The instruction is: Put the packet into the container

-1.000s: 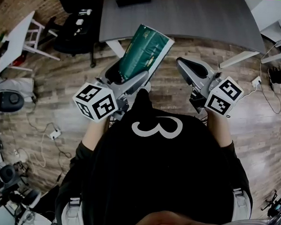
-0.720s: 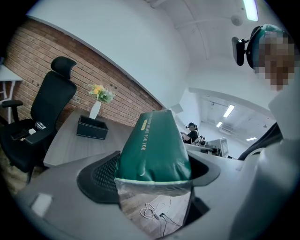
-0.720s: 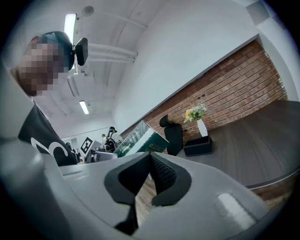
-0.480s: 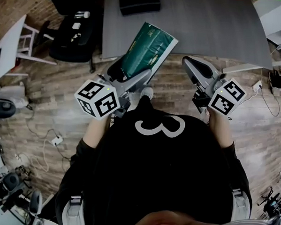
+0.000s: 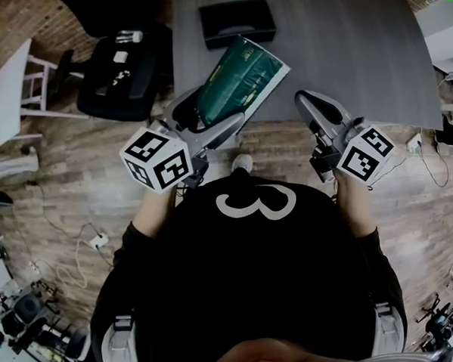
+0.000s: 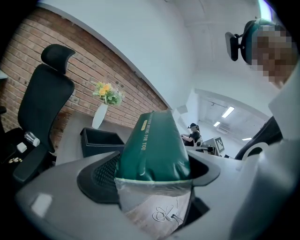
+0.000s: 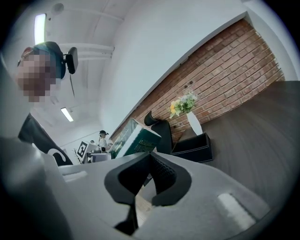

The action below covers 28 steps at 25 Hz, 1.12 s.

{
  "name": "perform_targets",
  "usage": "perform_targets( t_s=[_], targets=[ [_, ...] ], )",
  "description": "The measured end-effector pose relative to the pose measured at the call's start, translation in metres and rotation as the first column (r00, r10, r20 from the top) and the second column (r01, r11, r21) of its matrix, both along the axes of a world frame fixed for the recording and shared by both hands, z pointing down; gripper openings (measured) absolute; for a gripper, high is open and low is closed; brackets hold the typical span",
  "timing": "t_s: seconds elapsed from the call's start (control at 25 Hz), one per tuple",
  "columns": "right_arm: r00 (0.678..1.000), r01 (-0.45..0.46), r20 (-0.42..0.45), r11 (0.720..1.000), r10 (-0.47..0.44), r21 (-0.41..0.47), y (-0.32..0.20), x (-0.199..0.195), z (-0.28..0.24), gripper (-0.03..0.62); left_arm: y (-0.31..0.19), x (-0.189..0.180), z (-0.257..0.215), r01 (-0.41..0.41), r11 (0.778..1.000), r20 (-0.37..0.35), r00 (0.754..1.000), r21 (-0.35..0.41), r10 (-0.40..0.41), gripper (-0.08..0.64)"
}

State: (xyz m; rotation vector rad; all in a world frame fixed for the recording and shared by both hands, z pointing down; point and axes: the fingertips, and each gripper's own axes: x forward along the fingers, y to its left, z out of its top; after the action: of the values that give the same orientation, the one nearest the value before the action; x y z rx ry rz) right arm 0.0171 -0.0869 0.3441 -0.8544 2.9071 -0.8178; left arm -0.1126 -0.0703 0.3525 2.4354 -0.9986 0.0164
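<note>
Left tongs (image 5: 207, 122) clamp green packet (image 5: 243, 79) | right tongs (image 5: 305, 101) shut, empty | bench (image 5: 347, 46) and black container (image 5: 236, 19) nearer than before | drop-off looks close

Dark green packet (image 5: 243, 77), centre top of frame: pale trim on far edge, pale lettering, small yellow tab, clear silvery seal at near end. Black container (image 5: 236, 22), top centre, on mid-grey table (image 5: 355, 47). Left gripper (image 5: 207, 115) & right gripper (image 5: 310, 104): light grey shells, black cross-hatched pads (image 6: 101, 177), blk-&-wht square markers. Floor (image 5: 67, 191): brown-grey wood planks. Black chair (image 5: 119, 65), upper left. Person's top (image 5: 266, 292): black w/ white "3". Left gripper view: red-brown brick wall (image 6: 70, 61), upper left; yellow flowers (image 6: 107, 91) w/ green leaves in white vase (image 6: 97, 117), left of centre.
</note>
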Motion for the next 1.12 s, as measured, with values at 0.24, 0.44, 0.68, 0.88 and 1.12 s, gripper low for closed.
perform_targets(
  t_s=[0.24, 0.44, 0.68, 0.88, 1.12],
  targets=[
    [1.000, 0.001, -0.017, 1.000, -0.001, 0.015, -0.022, -0.017, 0.001, 0.002, -0.034, -0.015, -0.009, -0.026, 0.998, 0.041, 0.999, 0.050, 0.024, 0.439],
    [1.000, -0.009, 0.001, 1.000, 0.009, 0.027, -0.034, -0.013, -0.004, 0.002, -0.056, -0.011, -0.020, -0.067, 0.993, 0.079, 0.995, 0.099, 0.059, 0.439],
    [0.999, 0.002, 0.034, 1.000, -0.003, 0.029, -0.067, -0.012, -0.010, 0.002, -0.095, -0.012, -0.025, -0.062, 0.991, 0.110, 0.993, 0.121, 0.048, 0.439],
    [0.999, 0.017, 0.036, 1.000, -0.018, 0.021, -0.102, -0.012, -0.014, 0.002, -0.127, -0.014, -0.030, -0.091, 0.984, 0.185, 0.981, 0.156, 0.061, 0.439],
    [0.999, 0.036, 0.020, 0.999, -0.036, -0.001, -0.132, 0.001, -0.009, 0.002, -0.166, -0.007, -0.029, -0.136, 0.972, 0.284, 0.956, 0.189, 0.079, 0.439]
  ],
)
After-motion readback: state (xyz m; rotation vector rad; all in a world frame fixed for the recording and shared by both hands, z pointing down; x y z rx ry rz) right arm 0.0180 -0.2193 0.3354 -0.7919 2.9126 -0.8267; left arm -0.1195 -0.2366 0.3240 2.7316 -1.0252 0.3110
